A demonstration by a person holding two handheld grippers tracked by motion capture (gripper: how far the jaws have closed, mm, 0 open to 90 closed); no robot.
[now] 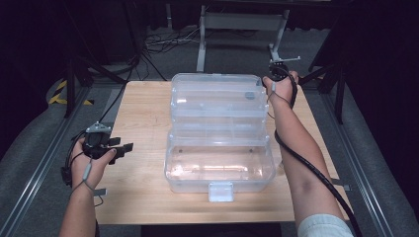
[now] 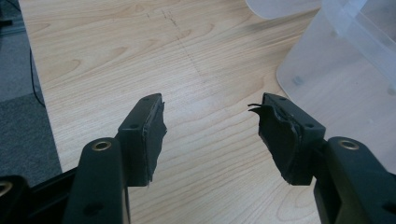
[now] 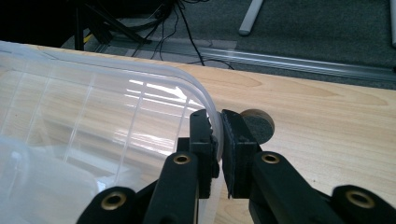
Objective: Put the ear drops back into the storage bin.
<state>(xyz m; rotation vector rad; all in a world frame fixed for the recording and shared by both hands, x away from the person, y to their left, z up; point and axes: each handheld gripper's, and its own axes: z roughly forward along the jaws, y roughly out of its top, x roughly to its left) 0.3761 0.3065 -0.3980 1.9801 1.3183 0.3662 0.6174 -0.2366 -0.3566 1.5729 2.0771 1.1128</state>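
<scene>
The clear plastic box (image 1: 220, 165) sits at table centre, lid (image 1: 216, 96) swung open toward 12 o'clock. The right gripper (image 3: 218, 135) clamps the lid's rim at its 2 o'clock corner, jaws pressed onto the thin edge, probably to control the lid's swing. The left gripper (image 2: 210, 128) hovers at 9 o'clock, jaws spread and empty, apparently on standby. The wooden table (image 1: 143, 123) stands on grey carpet; cables (image 1: 168, 42) trail behind.

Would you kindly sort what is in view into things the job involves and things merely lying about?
In the job: clear plastic box; its open lid, rim pinched by the right gripper.
Lying about: grey disc on the table; left gripper, open and idle.
</scene>
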